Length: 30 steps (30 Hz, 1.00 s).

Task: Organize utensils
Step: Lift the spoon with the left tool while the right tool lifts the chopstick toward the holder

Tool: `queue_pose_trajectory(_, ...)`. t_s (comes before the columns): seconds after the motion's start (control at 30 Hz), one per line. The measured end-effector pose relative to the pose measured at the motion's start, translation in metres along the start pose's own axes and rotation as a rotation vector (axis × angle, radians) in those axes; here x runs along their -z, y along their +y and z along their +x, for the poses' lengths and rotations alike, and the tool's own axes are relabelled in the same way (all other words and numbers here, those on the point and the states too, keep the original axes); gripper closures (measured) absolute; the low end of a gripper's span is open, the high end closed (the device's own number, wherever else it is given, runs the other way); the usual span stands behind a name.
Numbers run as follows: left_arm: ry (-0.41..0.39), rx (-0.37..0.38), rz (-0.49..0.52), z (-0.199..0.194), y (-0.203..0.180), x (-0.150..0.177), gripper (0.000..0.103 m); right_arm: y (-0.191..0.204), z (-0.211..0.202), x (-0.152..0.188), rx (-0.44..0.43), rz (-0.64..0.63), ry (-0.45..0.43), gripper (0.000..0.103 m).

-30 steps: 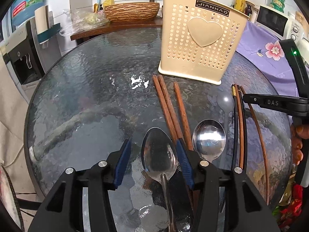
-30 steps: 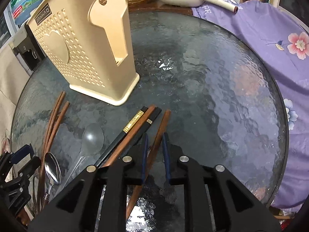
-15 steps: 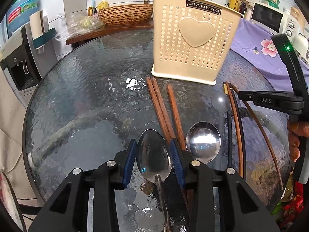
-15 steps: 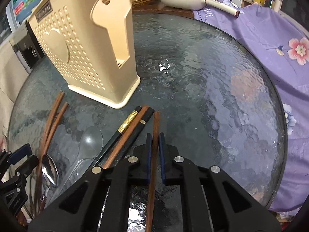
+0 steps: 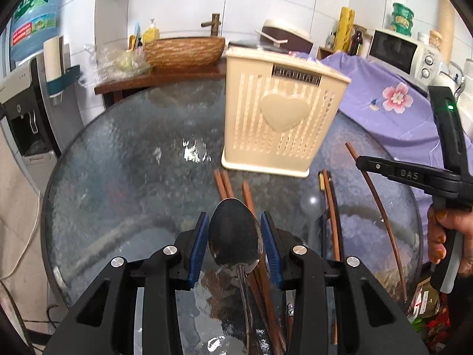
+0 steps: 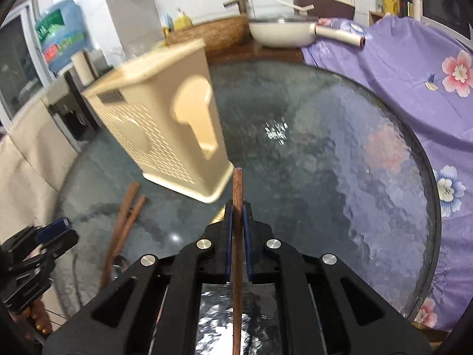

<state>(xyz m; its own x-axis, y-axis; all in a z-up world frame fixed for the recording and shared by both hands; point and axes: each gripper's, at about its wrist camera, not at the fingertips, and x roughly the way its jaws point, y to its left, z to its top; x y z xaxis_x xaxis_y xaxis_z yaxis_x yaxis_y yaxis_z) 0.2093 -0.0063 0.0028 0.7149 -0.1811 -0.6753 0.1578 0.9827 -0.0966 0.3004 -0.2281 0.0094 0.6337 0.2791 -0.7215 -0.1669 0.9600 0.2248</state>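
Note:
My left gripper (image 5: pixel 235 238) is shut on a metal spoon (image 5: pixel 235 236), its bowl held between the blue pads, lifted off the glass table (image 5: pixel 124 159). My right gripper (image 6: pixel 237 222) is shut on a brown wooden chopstick (image 6: pixel 237 189) that points forward, raised above the table. The cream perforated utensil holder (image 5: pixel 278 124) with a heart stands at the table's far middle; it also shows in the right wrist view (image 6: pixel 165 136). More brown chopsticks (image 5: pixel 227 183) and dark chopsticks (image 5: pixel 331 207) lie on the glass in front of it.
A translucent plastic spoon (image 5: pixel 310 207) lies between the chopsticks. A purple flowered cloth (image 6: pixel 414 82) covers furniture to the right. A woven basket (image 5: pixel 183 50) and a white pan (image 6: pixel 283 32) sit on the counter behind. A water dispenser (image 5: pixel 26 112) stands left.
Both grippers have closed and lifted: the left one took hold of the metal spoon and raised it, the right one closed on the brown chopstick and raised it off the glass.

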Motion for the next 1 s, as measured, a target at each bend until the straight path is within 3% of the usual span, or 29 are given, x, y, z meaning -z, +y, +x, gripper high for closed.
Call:
queue_pose_trajectory(0.3, -0.096, 0.015, -0.006, -0.030, 0.005, -0.016, 0.068, 0.008, -0.060, -0.004, -0.095, -0.036, -0.141, 0.095)
queue_pose_trajectory(1.0, -0.183, 0.070, 0.042, -0.067, -0.002, -0.050, 0.068, 0.030, -0.141, -0.014, -0.197, -0.104, -0.253, 0.096)
